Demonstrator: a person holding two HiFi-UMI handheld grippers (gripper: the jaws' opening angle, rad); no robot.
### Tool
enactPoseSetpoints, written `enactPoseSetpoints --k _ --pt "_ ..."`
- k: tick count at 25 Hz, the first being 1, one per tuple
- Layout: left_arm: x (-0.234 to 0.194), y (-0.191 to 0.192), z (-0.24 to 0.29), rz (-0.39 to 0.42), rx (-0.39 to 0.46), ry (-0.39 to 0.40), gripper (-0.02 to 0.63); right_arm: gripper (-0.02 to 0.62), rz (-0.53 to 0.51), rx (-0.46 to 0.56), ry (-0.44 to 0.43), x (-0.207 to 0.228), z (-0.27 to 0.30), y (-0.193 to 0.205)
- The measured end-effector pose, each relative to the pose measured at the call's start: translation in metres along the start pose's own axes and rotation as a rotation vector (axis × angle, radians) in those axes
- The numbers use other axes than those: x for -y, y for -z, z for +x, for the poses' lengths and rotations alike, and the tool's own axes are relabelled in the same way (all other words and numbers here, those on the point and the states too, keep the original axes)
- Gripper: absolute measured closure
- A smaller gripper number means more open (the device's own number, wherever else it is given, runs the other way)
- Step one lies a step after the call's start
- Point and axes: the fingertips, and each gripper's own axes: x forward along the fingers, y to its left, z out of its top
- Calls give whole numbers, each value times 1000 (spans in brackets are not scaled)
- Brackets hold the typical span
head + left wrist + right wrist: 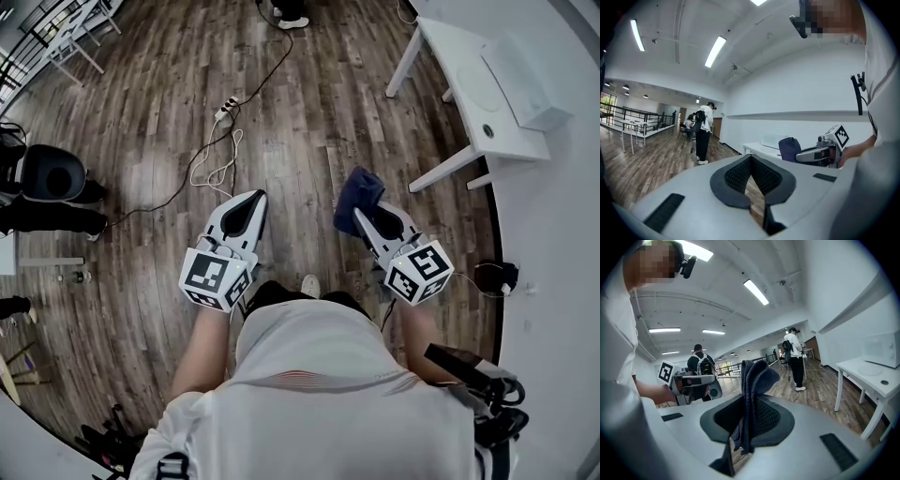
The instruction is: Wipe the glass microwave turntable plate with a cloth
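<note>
Gripping a dark blue cloth (356, 192), the right gripper (367, 214) is hovering left of the white table (450, 56). The cloth is standing on edge, pointing forward past the tips. The left gripper (251, 202), farther left, is closing on nothing. The plate (481, 89) is lying flat on the table.

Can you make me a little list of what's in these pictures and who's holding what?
left gripper: shut, holding nothing
right gripper: shut on the cloth
cloth: dark blue, bunched, sticking out past the jaws
table: white, ahead on the right, away from both grippers
plate: maybe the faint round shape on the table, hard to tell
floor: wood, with a power strip and cables
</note>
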Motion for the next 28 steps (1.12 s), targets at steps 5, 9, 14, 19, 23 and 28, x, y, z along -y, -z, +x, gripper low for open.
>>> enactPoseSetpoints --k 5,9,14,19,23,28 --pt "3 0 38 7 -24 35 595 534 32 12 37 33 -2 -3" --pt "-2 -5 70 9 -25 79 595 534 50 20 79 60 6 -9" --pt "-23 -10 114 18 -22 130 595 534 50 34 129 92 30 -21" --pt "-63 -29 165 16 -15 157 595 534 51 28 158 127 69 -42" --pt "-109 -39 199 12 -26 172 595 534 56 35 174 150 118 -64" --pt "-164 -58 233 27 -20 179 597 534 47 29 169 166 177 -85"
